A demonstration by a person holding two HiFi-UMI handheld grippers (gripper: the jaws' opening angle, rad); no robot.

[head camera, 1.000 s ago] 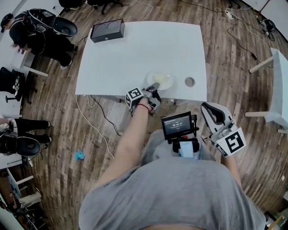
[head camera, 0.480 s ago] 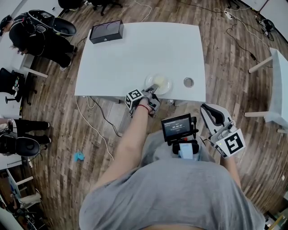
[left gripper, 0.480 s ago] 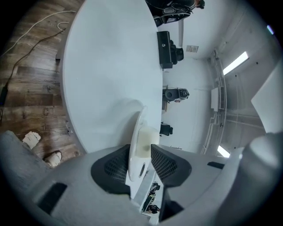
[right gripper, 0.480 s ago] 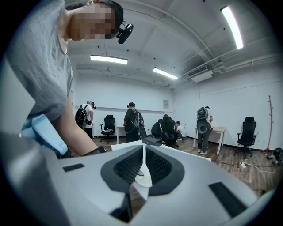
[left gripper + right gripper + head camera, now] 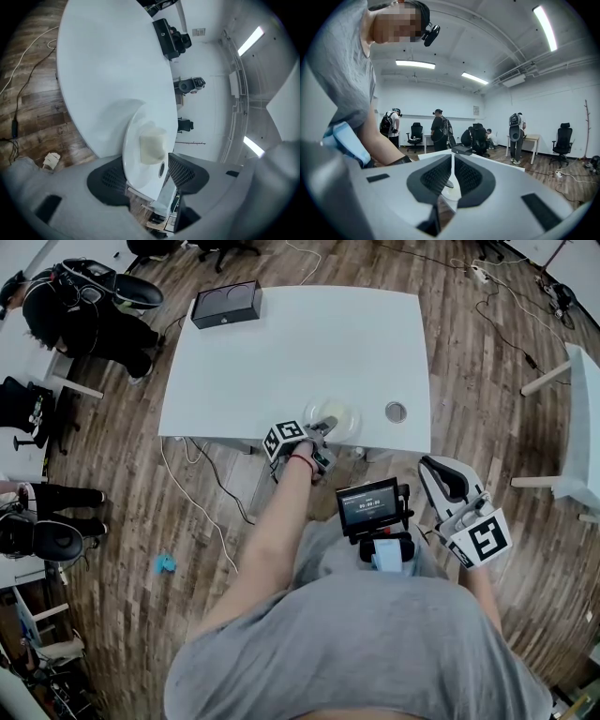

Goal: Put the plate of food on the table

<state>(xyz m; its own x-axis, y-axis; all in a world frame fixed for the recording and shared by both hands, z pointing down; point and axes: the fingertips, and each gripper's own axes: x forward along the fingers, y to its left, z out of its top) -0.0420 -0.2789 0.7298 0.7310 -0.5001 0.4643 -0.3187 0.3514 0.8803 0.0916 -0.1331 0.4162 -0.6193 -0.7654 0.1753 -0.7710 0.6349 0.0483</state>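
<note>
- Left gripper view: the left tool (image 5: 147, 164) has its jaws apart, and they have just been opening. The near rim of the plate (image 5: 133, 126) stands between the pads, and neither pad visibly presses on it.
- The plate lies flat on the white counter (image 5: 103, 61), close to its near edge. It carries a pale block of food (image 5: 152, 144).
- In the head view this tool meets the plate from the counter's near edge.
- A small round object (image 5: 396, 412) lies on the counter just right of the plate, apart from it.
- A black box (image 5: 225, 304) sits at the far left corner, well apart from the plate.
- In the right gripper view the right tool (image 5: 452, 174) has its jaws together, with only a thin slit between the pads. It is held off the counter at the person's right side.
</note>
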